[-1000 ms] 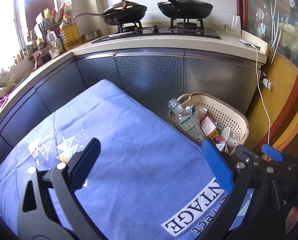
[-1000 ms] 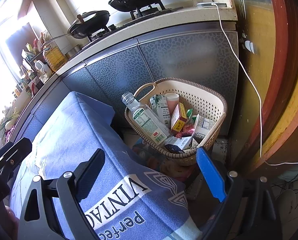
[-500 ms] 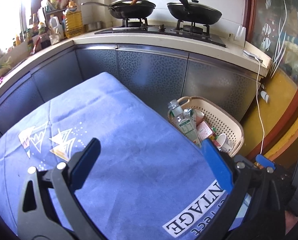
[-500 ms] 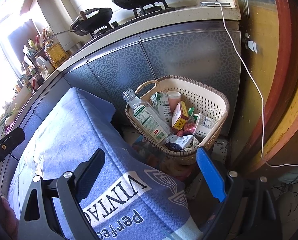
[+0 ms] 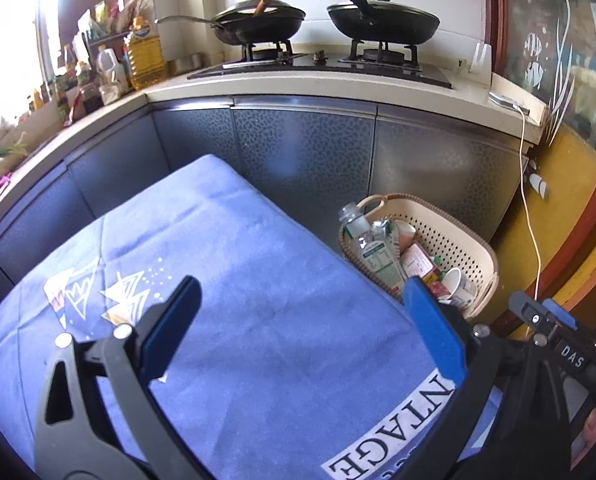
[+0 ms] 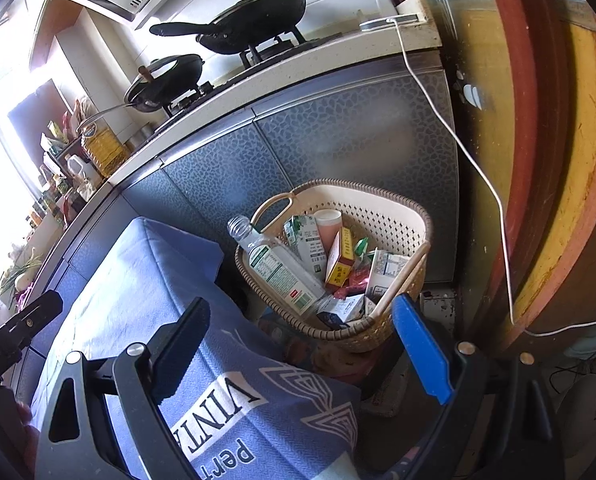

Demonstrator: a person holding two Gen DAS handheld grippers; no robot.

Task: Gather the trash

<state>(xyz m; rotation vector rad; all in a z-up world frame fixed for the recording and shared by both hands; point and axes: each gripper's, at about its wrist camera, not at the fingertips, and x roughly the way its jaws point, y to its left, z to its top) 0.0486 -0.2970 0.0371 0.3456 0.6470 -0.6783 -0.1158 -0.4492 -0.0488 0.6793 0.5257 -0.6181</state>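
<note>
A beige perforated basket (image 5: 461, 240) (image 6: 381, 208) stands on the floor against the grey cabinets, right of the blue-cloth table (image 5: 258, 300) (image 6: 138, 280). It holds a clear plastic bottle (image 6: 278, 268) (image 5: 371, 250), cartons, a yellow-red box (image 6: 339, 260), a paper cup (image 5: 457, 284) and wrappers. My left gripper (image 5: 301, 332) is open and empty above the cloth. My right gripper (image 6: 301, 352) is open and empty over the table's right end, short of the basket. The right gripper's body shows in the left wrist view (image 5: 553, 332).
A stove with two black pans (image 5: 381, 20) (image 5: 258, 24) sits on the counter behind. Oil bottle (image 5: 144, 56) and jars crowd the left counter. A white cable (image 6: 477, 168) hangs down past the basket. A yellow-red door frame (image 6: 557, 160) stands at right.
Both grippers have drifted slightly; the left view has pulled back and tilted up a little. Both stay open and empty. The basket and its contents have not moved.
</note>
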